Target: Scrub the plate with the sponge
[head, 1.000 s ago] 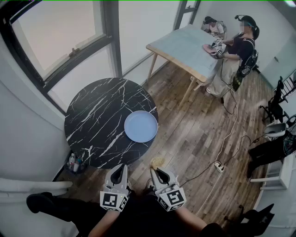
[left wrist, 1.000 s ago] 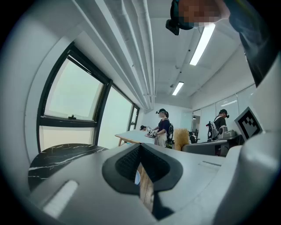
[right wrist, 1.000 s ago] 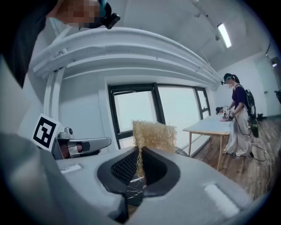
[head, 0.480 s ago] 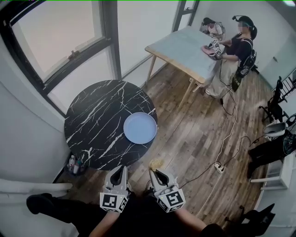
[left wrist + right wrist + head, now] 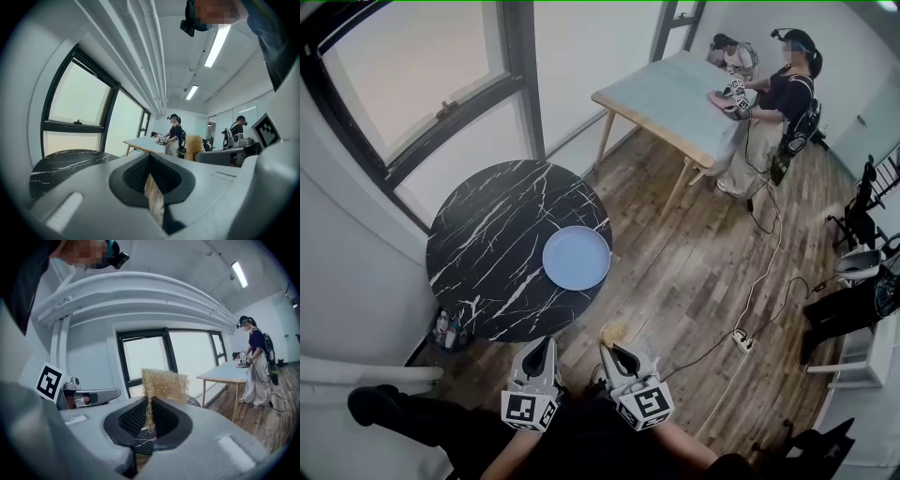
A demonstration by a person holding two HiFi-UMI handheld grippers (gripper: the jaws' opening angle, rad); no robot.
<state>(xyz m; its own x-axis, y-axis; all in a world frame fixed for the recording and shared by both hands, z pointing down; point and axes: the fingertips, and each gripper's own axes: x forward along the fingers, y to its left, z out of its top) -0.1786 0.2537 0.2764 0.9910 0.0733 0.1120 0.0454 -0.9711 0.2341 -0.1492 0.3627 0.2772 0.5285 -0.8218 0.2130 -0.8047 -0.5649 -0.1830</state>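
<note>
The room has a wooden plank floor (image 5: 694, 272), a large dark-framed window (image 5: 422, 84) and, at the far end, a pale rectangular table on wooden legs (image 5: 675, 94) where another person (image 5: 787, 94) is occupied. Nearer the wearer stands a round black table with white marble veining (image 5: 487, 244). The pale blue round plate (image 5: 577, 258) is found lying flat on it, close to the table's right-hand edge in the head view, with nothing else seen on that top. The right gripper (image 5: 150, 420) is recorded as clamped on a tan, coarse-fibred sponge (image 5: 164, 383), most of which stands proud above the pads. The left gripper (image 5: 149, 176) is recorded with its jaws brought together and nothing between them. Both grippers are held low in front of the body, over the floor, pointing roughly level towards the marble table and well apart from the plate. On this evidence the task is judged to be at its opening stage: the sponge is secured, which is the only part completed. No contact between sponge and plate is observed, and whether the plate is soiled cannot be determined at this range. The approach to the table, the laying of the sponge on the plate and the whole of the scrubbing are judged outstanding; steadying of the plate by the empty left gripper may also be required.
</note>
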